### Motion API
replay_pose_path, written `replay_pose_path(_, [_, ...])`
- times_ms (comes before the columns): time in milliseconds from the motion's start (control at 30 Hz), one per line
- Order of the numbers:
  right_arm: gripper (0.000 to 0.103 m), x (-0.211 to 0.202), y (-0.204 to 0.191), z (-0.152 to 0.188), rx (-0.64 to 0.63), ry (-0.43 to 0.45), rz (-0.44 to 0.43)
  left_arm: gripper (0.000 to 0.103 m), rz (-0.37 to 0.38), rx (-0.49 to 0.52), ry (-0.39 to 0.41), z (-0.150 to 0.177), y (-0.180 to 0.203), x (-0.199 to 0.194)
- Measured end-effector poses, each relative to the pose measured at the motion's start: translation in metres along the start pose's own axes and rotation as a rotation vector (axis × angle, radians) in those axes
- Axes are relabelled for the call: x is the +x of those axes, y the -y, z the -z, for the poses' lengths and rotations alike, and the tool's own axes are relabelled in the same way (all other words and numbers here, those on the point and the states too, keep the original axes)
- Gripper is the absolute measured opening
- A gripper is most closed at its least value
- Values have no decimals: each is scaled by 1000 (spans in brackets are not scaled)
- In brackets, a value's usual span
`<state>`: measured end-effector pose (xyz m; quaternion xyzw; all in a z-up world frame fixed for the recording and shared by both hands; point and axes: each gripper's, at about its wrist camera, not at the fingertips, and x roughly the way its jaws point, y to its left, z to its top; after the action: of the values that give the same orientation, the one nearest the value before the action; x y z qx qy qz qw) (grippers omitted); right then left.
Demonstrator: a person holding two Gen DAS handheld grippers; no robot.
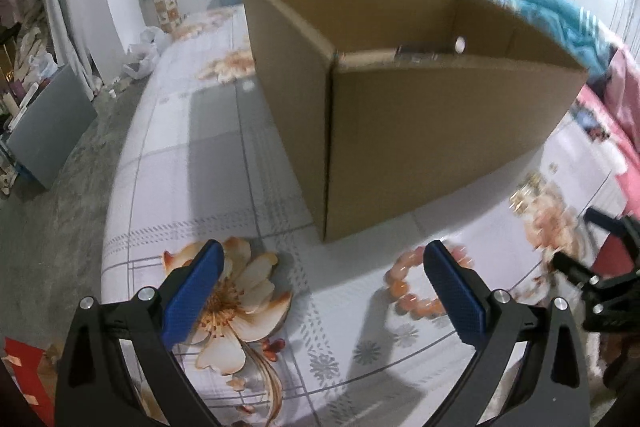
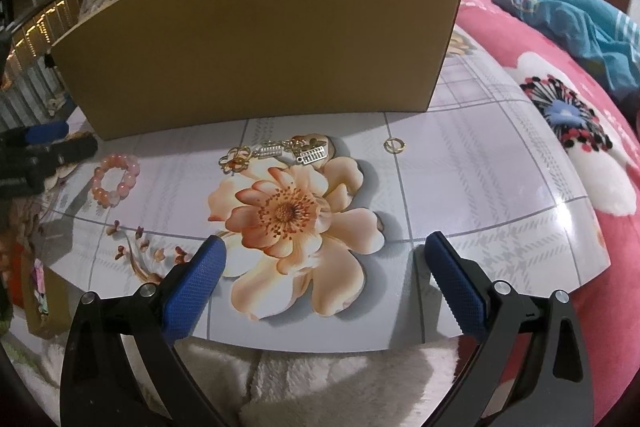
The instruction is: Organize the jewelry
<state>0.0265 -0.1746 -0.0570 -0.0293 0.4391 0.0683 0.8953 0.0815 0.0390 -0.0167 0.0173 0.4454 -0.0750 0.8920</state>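
One cardboard box (image 2: 256, 43) is standing open-topped on the flower-printed tabletop (image 2: 480, 195), its long side lying across the right wrist view, and all the loose jewelry is lying on the table in front of that side. One pink beaded bracelet (image 2: 115, 180) is lying flat as a closed ring toward the left, so it is pointing no particular way. To its right, one gold flower-shaped piece (image 2: 235, 159) is lying just beside two silver abacus-shaped charms (image 2: 292, 151), which are stretching in a rough left-to-right line along the box wall, the right one tilted slightly; a further gold piece seems to be lying behind them, too small to make out. One small gold ring (image 2: 395, 145) is lying apart, farther right. Something small and metallic is showing inside the box (image 1: 416, 53), too blurred to name. The left gripper (image 1: 324, 267) is hovering with its two blue fingers spread wide and holding nothing, the bracelet (image 1: 416, 287) showing partly behind its right finger. The right gripper (image 2: 324, 259) is likewise gaping wide and empty, over the big printed flower at the table's near edge.
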Motion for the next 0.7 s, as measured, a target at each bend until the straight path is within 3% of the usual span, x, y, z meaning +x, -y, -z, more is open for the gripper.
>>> replay_pose_path(267, [95, -9, 16, 8, 80, 31, -110, 97, 150, -165, 51, -4, -12, -17])
replay_pose_path(533, [95, -13, 14, 12, 74, 40, -110, 94, 216, -250, 38, -7, -18, -27])
replay_pose_path(700, [95, -10, 25, 3, 82, 39, -130, 94, 203, -233, 71, -8, -14, -43])
